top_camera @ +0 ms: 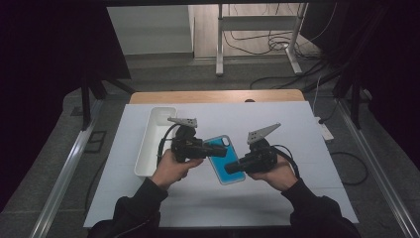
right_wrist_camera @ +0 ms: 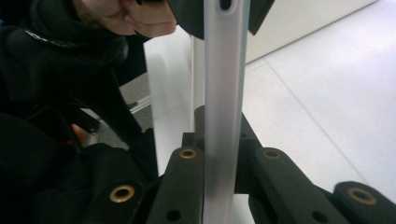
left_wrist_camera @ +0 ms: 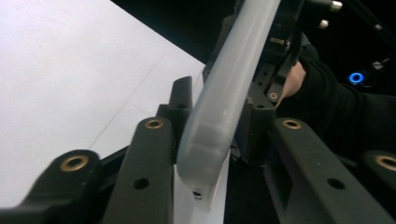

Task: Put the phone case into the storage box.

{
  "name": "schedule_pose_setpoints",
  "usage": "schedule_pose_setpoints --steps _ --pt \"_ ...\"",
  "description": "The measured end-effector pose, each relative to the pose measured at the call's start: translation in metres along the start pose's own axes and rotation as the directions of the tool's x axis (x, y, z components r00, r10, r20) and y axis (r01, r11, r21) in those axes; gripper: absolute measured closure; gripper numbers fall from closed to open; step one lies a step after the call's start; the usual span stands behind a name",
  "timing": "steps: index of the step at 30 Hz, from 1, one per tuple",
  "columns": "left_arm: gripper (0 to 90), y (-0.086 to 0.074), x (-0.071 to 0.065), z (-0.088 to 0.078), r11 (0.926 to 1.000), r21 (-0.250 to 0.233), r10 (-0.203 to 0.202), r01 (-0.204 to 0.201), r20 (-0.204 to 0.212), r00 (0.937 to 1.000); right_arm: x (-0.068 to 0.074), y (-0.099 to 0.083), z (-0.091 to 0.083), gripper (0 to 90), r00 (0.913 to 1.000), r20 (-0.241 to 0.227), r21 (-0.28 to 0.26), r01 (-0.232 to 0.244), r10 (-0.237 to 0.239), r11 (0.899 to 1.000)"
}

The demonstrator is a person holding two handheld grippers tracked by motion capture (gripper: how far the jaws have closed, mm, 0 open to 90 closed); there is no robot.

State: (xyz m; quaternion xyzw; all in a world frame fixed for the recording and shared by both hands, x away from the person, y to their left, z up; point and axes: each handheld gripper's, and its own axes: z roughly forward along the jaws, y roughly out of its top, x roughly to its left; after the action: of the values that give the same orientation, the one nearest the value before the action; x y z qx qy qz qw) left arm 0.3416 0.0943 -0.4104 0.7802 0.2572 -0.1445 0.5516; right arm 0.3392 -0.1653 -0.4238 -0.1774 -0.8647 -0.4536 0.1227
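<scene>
At the far left of the white table [top_camera: 277, 198], the white tray [top_camera: 148, 148] is lying lengthwise, and the left gripper [top_camera: 218, 150] is hovering just beside its right wall. This gripper is holding the upper end of the blue phone case [top_camera: 225, 161]; in the left gripper view the translucent case [left_wrist_camera: 224, 102] is standing between the two black jaws, which are reaching around its corner, so I judge they are pinching it, though the contact of the pads is hard to see. Further right, the right gripper [top_camera: 233, 167] is gripping the lower end of the same case, and in the right gripper view the case edge [right_wrist_camera: 224, 116] is sitting squeezed between the pressed-together jaws. The case is being carried between both grippers above the middle of the table, probably because one side steadies it while the other takes over (a handover, I think). On the right side, the table is offering wide free room; on the left the tray wall is close, so any move there is needing care.
</scene>
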Motion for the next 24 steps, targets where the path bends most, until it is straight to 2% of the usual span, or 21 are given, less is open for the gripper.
schedule_pose_setpoints --steps 6,8,10,11,13,17,21,23,24 --pt "54.1 0.003 -0.005 -0.007 0.9992 -0.027 0.029 -0.031 -0.068 0.9972 0.001 0.0 -0.002 85.5 0.9987 0.051 -0.015 0.004 -0.004 1.0" --pt "49.0 0.004 -0.006 -0.009 0.9988 -0.032 0.035 -0.038 -0.094 0.995 0.001 0.0 -0.004 85.5 0.9971 0.076 -0.028 0.004 -0.002 1.0" --pt "43.2 0.005 -0.007 -0.012 0.9979 -0.037 0.047 -0.053 -0.142 0.9888 0.0 0.0 -0.006 85.5 0.9954 0.096 -0.041 0.003 0.001 0.999" --pt "39.3 0.005 -0.007 -0.012 0.9979 -0.037 0.047 -0.053 -0.142 0.9888 0.0 0.0 -0.006 85.5 0.9954 0.096 -0.041 0.003 0.001 0.999" --pt "36.3 0.005 -0.008 -0.013 0.9972 -0.042 0.053 -0.062 -0.186 0.9811 0.0 0.0 -0.009 85.4 0.9934 0.115 -0.056 0.008 -0.001 0.998" --pt "26.5 0.005 -0.008 -0.015 0.9964 -0.047 0.058 -0.071 -0.237 0.9697 0.0 0.0 -0.011 85.4 0.9882 0.153 -0.075 0.017 -0.005 0.997" --pt "19.6 0.005 -0.009 -0.015 0.9957 -0.041 0.068 -0.083 -0.287 0.9555 0.001 0.0 -0.014 85.4 0.9829 0.184 -0.087 0.026 -0.01 0.996" --pt "15.6 0.005 -0.009 -0.015 0.9955 -0.04 0.07 -0.086 -0.293 0.9535 0.001 0.0 -0.015 85.4 0.9796 0.201 -0.091 0.027 -0.008 0.995" --pt "15.6 0.004 -0.009 -0.015 0.9954 -0.038 0.073 -0.088 -0.302 0.9506 0.001 0.0 -0.015 85.4 0.9796 0.201 -0.091 0.027 -0.008 0.995"
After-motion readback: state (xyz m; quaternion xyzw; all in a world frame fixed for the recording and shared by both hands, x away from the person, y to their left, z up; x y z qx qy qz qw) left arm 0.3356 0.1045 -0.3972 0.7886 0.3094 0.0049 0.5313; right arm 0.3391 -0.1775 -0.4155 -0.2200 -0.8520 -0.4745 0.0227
